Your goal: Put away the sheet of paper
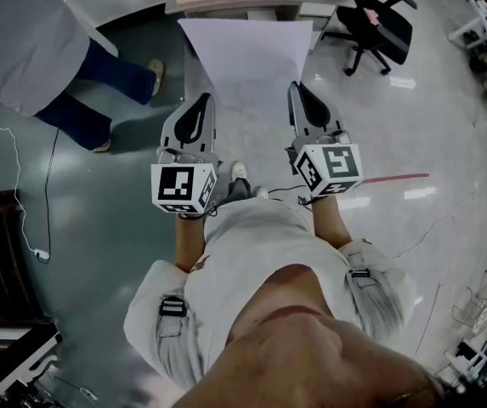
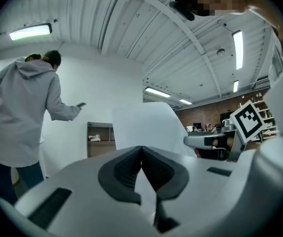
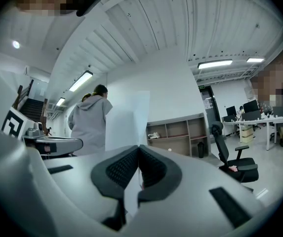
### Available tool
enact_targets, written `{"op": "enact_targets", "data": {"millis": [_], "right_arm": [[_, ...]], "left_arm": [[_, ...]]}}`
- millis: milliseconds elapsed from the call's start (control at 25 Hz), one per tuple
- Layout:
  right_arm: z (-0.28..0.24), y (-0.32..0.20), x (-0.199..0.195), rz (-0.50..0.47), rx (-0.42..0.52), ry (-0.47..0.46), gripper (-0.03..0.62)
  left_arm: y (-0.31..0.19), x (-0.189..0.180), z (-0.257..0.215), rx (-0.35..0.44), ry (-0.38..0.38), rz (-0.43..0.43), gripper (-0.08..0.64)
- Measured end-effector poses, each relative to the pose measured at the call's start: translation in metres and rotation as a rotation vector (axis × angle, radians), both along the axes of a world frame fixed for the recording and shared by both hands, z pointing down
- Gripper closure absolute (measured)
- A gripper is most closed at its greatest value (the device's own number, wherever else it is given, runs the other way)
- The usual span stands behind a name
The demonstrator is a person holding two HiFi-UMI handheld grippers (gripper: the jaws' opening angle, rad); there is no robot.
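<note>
The left claw (image 2: 141, 151) and right claw (image 3: 139, 151) are each pinched fully closed on a near corner of the sheet of paper (image 1: 247, 53) (two grips likely keep it spread flat). The sheet hangs in mid-air above the floor (image 1: 99, 228), reaching toward the far shelf unit (image 3: 176, 132), probably its destination.

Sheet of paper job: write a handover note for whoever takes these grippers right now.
Left gripper: shut on the sheet of paper, left part of its near edge.
Right gripper: shut on the same edge, further right.
Sheet: held in the air above the floor, wooden shelf unit ahead.
Done: sheet is picked up.
Left: put it away, perhaps at that unit, then release.
</note>
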State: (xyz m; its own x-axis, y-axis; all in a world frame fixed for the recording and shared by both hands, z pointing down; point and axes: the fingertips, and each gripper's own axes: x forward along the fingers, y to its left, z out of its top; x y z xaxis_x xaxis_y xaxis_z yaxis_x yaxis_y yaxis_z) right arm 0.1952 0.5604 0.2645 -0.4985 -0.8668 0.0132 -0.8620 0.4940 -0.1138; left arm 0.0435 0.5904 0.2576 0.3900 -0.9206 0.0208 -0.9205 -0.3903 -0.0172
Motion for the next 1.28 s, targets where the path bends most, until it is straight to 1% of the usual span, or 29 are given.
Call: {"op": "enact_targets", "data": {"millis": [400, 760, 960, 1280], "right_arm": [[-0.003, -0.064, -0.050, 0.021, -0.003, 0.033, 0.572], [0.004, -0.098, -0.086, 0.045, -0.017, 0.045, 0.572], [0.008, -0.114, -0.096, 0.061, -0.031, 0.055, 0.572], [0.009, -0.144, -0.098, 0.063, -0.040, 0.062, 0.572]], "left_arm": [[-0.068, -0.050, -0.003, 0.005, 0.017, 0.023, 0.540], [-0.106, -0.087, 0.004, -0.007, 0.027, 0.048, 0.540], [-0.123, -0.098, 0.007, -0.017, 0.031, 0.058, 0.540], [-0.153, -0.099, 0.011, -0.025, 0.042, 0.061, 0.540]]}}
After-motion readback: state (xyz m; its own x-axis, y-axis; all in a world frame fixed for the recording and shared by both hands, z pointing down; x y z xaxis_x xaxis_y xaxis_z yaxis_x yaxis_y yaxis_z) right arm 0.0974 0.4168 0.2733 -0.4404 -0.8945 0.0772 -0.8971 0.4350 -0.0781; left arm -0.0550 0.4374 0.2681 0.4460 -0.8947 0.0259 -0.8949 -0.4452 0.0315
